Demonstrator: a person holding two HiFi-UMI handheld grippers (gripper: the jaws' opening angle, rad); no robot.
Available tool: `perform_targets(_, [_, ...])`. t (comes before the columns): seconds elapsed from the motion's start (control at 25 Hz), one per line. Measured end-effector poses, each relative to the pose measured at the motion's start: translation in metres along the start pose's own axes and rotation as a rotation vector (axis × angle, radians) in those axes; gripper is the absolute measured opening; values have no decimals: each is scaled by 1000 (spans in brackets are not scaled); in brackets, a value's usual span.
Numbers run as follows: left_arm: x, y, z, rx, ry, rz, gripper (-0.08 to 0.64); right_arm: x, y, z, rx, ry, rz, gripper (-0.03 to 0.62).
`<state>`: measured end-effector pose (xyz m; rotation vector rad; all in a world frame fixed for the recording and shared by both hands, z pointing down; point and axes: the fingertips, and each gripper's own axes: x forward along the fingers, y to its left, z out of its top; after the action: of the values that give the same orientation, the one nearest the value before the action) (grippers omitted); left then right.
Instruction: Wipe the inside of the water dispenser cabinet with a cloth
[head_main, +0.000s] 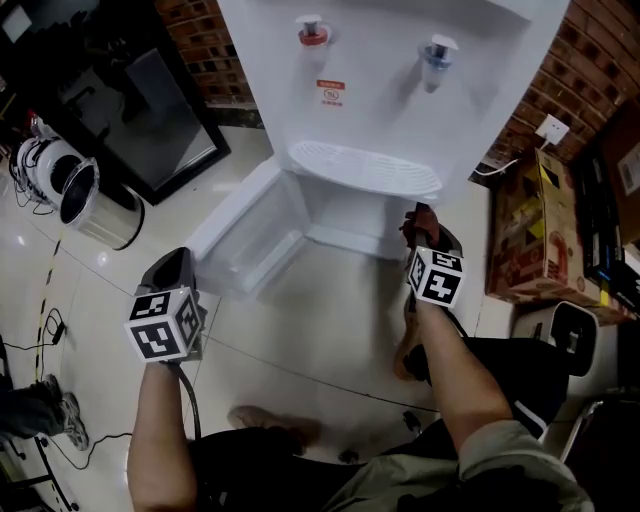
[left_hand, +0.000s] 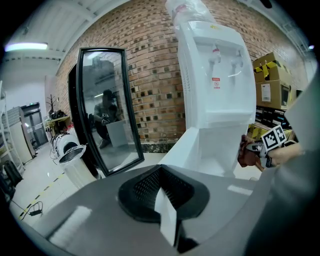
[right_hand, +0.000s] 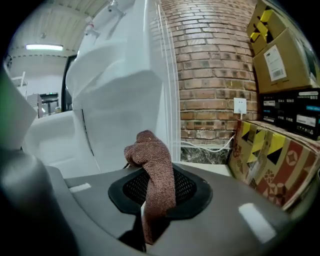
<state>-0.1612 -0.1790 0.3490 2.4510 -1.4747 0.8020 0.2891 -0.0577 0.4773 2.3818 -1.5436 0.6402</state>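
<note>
My right gripper (head_main: 424, 240) clamps the cloth (right_hand: 152, 165) just before the open cabinet (head_main: 345, 215); my left gripper (head_main: 172, 268) (jaws together, empty) hangs near the door (head_main: 235, 235).

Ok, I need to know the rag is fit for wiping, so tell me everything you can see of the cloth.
The cloth is reddish-brown with a coarse, knitted-looking weave. It is pinched between the jaws of the right gripper. Its upper end is bunched into a wad above them and a strip runs down through them. It is held off the floor by the right front edge of the open water dispenser cabinet. Whether it touches the cabinet cannot be told.
</note>
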Motion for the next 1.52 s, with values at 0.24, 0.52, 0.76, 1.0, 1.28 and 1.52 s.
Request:
perform_targets(0.24, [1, 3, 4, -6, -7, 21, 0, 28, 7, -40, -40, 93, 14, 95])
perform_targets(0.52, [0, 6, 4, -29, -16, 38, 0, 62, 16, -90, -73, 218, 28, 98])
perform_targets(0.76, [-1, 5, 5, -45, -18, 28, 0, 83, 18, -136, -87, 341, 24, 98])
perform_targets(1.0, [-1, 5, 6, -58, -17, 14, 0, 99, 12, -171, -116, 437, 10, 98])
perform_targets(1.28, [-1, 3, 4, -74, 5, -9, 0, 102, 12, -175, -2, 478, -6, 100])
perform_targets(1.52, [-2, 5, 4, -37, 69, 13, 3, 97, 93, -127, 64, 331, 175, 98])
